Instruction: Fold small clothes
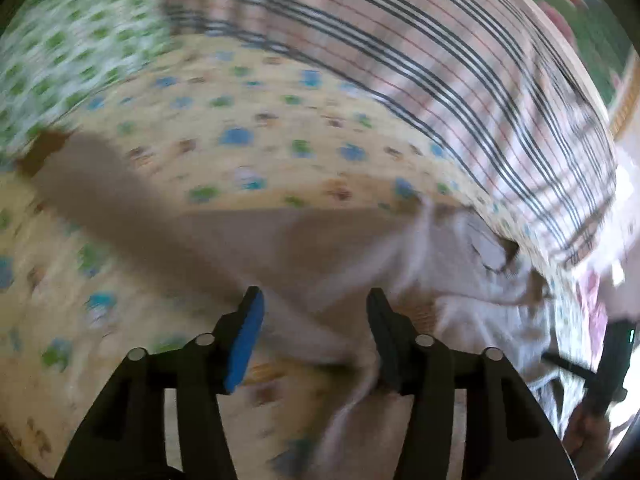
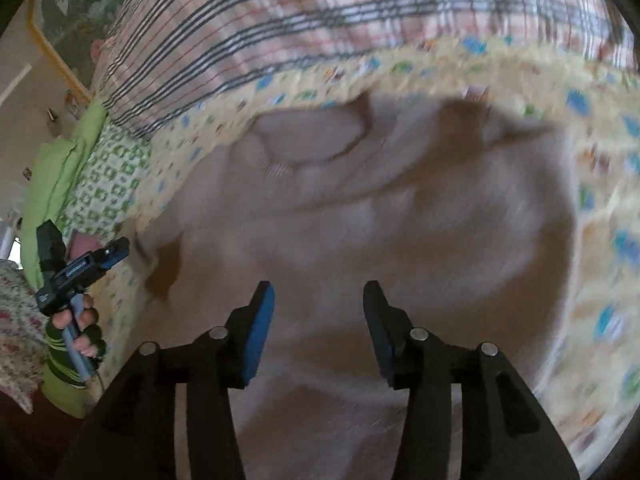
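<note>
A small beige garment (image 2: pixel 380 208) lies spread on a yellow patterned sheet (image 2: pixel 600 240), neck opening at the far side. In the left wrist view the same garment (image 1: pixel 248 240) stretches from a sleeve at the left to bunched folds at the right. My left gripper (image 1: pixel 316 300) is open just above the garment; it also shows in the right wrist view (image 2: pixel 116 252) at the garment's left edge. My right gripper (image 2: pixel 319 294) is open and empty over the garment's lower middle; its body shows at the right edge of the left wrist view (image 1: pixel 612 360). Both views are motion-blurred.
A plaid blanket (image 2: pixel 340 12) lies beyond the sheet. A green-patterned cloth (image 1: pixel 60 60) and a green pillow (image 2: pixel 60 176) lie at the left. A floral cloth (image 2: pixel 16 320) is at the near left. A framed picture (image 2: pixel 64 20) stands behind.
</note>
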A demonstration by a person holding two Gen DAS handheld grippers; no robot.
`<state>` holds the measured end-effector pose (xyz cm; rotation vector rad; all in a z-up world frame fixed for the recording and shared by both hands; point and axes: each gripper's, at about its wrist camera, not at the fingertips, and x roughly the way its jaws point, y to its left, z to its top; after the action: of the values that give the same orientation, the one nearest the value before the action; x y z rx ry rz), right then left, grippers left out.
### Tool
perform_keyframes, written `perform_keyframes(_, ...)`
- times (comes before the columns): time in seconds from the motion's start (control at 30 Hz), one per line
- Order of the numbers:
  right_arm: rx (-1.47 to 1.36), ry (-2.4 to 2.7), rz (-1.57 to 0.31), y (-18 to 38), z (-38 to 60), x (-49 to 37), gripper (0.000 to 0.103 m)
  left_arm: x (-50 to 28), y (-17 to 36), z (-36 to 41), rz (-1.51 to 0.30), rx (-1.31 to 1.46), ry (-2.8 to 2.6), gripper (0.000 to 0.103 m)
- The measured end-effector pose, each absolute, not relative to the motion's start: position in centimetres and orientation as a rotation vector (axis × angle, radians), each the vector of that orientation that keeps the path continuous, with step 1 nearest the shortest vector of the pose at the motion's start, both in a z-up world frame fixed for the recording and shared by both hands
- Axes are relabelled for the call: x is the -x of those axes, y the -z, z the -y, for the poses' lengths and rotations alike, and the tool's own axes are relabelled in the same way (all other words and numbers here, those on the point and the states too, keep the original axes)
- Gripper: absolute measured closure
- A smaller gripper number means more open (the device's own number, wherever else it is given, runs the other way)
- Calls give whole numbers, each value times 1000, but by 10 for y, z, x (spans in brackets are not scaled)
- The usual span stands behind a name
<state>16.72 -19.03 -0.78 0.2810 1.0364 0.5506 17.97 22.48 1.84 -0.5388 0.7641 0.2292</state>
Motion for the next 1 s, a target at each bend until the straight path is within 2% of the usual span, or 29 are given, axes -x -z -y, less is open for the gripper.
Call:
perform_keyframes(0.07, -295, -564, -1047, 12, 184, -158, 55, -163, -14, -253, -742, 627, -268, 42)
perform_keyframes(0.27, -316, -590, -1071, 17, 173, -129, 54, -123, 13, -337, -654, 912, -389, 42)
perform_keyframes(0.47, -324, -604, -1097, 22, 164, -110, 54, -111, 38, -397, -588, 1044, -460, 42)
perform_keyframes(0.63, -305, -608, -1108, 23, 159, -102, 54, -125, 37, -443, -506, 1090, -510, 42)
perform_keyframes(0.7, -304, -602, -1107, 23, 159, -101, 54, -130, 37, -457, -492, 1096, -540, 49)
perform_keyframes(0.77, -299, -595, -1107, 23, 158, -101, 54, -138, 37, -472, -501, 1072, -571, 71)
perform_keyframes(0.8, -301, -594, -1107, 23, 158, -101, 54, -144, 37, -474, -514, 1059, -572, 93)
perform_keyframes(0.87, -298, -589, -1107, 22, 158, -100, 55, -148, 32, -473, -522, 1003, -570, 97)
perform_keyframes(1.0, -302, -580, -1103, 21, 161, -97, 55, -145, 1, -443, -483, 882, -521, 98)
